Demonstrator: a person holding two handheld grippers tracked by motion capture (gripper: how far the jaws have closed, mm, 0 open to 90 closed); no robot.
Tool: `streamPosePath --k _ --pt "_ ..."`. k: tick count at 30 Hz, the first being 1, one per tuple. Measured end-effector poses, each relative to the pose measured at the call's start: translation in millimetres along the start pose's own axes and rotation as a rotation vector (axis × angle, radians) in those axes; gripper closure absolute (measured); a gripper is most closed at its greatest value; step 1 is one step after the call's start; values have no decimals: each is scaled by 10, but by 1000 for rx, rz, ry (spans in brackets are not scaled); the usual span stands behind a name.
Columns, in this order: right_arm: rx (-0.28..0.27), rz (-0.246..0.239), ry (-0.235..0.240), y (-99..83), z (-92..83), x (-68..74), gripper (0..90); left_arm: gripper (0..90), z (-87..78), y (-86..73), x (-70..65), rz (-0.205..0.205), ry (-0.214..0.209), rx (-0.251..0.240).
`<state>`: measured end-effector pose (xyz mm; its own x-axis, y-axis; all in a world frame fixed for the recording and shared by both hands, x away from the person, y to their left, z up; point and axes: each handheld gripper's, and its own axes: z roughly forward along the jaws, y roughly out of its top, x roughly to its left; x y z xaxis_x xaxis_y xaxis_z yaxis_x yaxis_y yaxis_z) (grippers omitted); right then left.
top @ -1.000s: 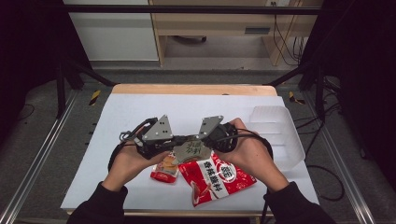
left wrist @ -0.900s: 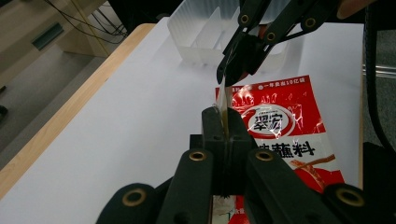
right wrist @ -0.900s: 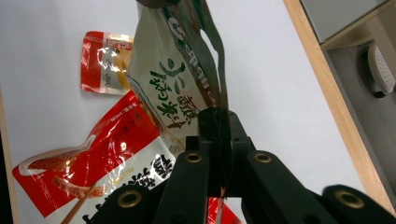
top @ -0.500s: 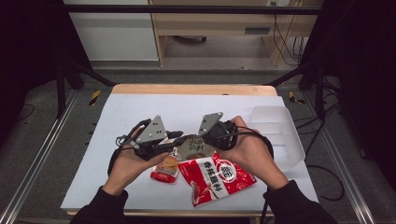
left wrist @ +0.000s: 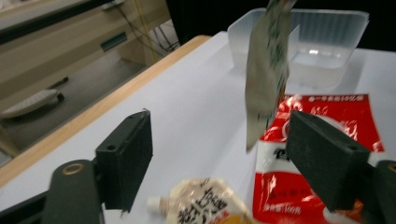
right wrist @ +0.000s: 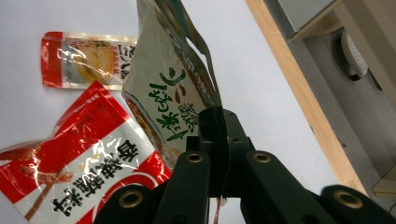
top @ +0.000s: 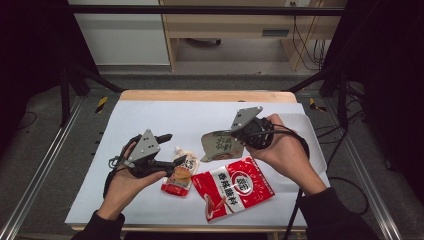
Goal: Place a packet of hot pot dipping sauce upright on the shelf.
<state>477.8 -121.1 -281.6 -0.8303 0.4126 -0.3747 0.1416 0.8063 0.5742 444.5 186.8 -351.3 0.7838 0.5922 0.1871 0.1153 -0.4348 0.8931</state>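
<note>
Right gripper view showed the right gripper (right wrist: 219, 154) with its jaws closed tight on one edge of a green-lettered packet (right wrist: 170, 86), which hung above the white table (top: 150, 120). The thin edge could slip out, because the grip was so narrow. The left gripper (left wrist: 219, 158) had just been opening its jaws; they stood wide with nothing between them, over a small spouted pouch (left wrist: 208, 203) and beside a big red packet (top: 234, 187). The clear tub (left wrist: 322, 46) stood well apart, so the packet could fall short of it.
</note>
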Motion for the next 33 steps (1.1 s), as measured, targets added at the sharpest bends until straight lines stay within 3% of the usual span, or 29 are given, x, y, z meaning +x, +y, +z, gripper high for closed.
streamPosePath --k 4,5,6,9,14,17,20,28,30,33 --pt "-11 16 -24 -42 -96 -82 900 158 -39 -185 47 -7 40 37" --pt "-23 26 -52 -67 -183 -152 900 135 -69 -325 87 -14 85 49" --pt "-29 34 -60 -75 -211 -174 900 115 -69 -325 87 -14 85 49" --pt "-39 51 -89 -112 -309 -264 900 89 -109 -588 203 -66 134 58" --pt "-51 56 -145 -170 -449 -394 900 57 -118 -804 334 -107 138 64" --pt "-53 65 -169 -225 -524 -480 900 54 -113 -1001 384 -138 164 87" --pt "-64 82 -199 -299 -601 -572 900 50 -131 -1081 402 -179 179 100" --pt "-108 160 -277 -573 -746 -793 900 46 -277 -1160 425 -172 227 120" --pt "-115 180 -298 -686 -771 -874 900 47 -367 -1212 407 -168 264 114" --pt "-116 206 -319 -795 -765 -947 900 47 -408 -1247 387 -167 266 121"
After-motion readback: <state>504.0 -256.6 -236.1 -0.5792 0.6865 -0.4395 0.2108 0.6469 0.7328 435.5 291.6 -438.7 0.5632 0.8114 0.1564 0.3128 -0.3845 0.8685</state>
